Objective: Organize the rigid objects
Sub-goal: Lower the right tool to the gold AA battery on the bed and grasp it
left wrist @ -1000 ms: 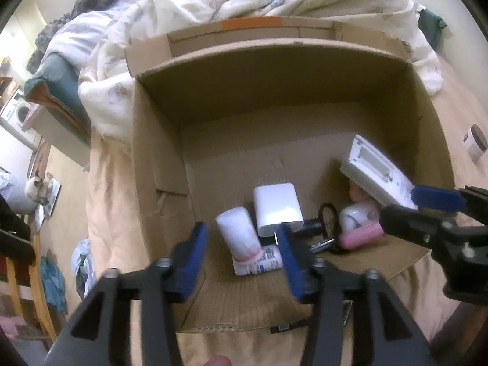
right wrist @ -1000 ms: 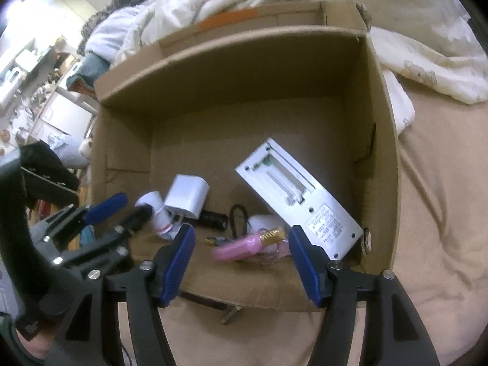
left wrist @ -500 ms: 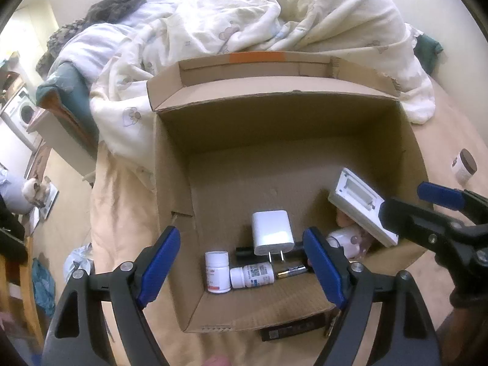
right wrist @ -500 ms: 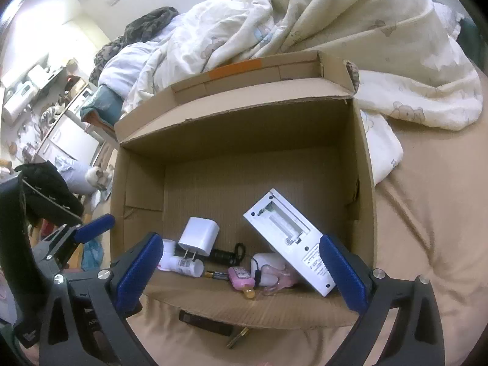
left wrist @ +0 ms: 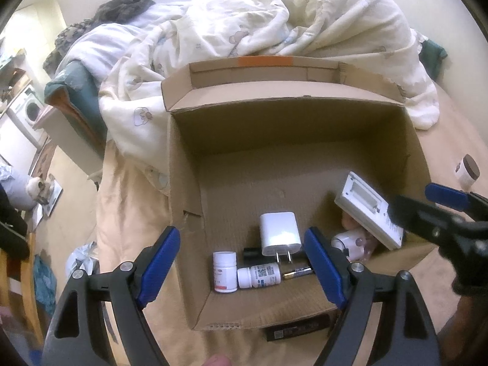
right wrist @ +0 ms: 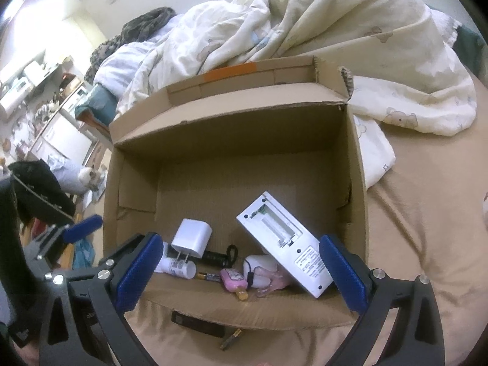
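An open cardboard box (left wrist: 186, 189) sits on the bed. At its near end are a white charger (left wrist: 279, 233), an upright white pill bottle (left wrist: 225, 271), a lying bottle (left wrist: 259, 276) and a battery (left wrist: 297, 273). A white flat device (right wrist: 286, 244) leans against the right wall over a pink bottle (right wrist: 233, 280) and a white round item (right wrist: 259, 270). My left gripper (left wrist: 242, 265) hovers open above the bottles. My right gripper (right wrist: 241, 274) hovers wide open above the pink bottle. Neither holds anything.
A rumpled cream duvet (left wrist: 274, 24) lies behind the box. A jar with a brown lid (left wrist: 466, 172) stands on the tan sheet to the right. A black flat item (right wrist: 198, 324) and a small metal piece (right wrist: 230, 338) lie just outside the box's near wall.
Both grippers opened wide and drew back up from the box. The left one let go of the white pill bottle, now upright; the right one dropped the pink bottle inside.
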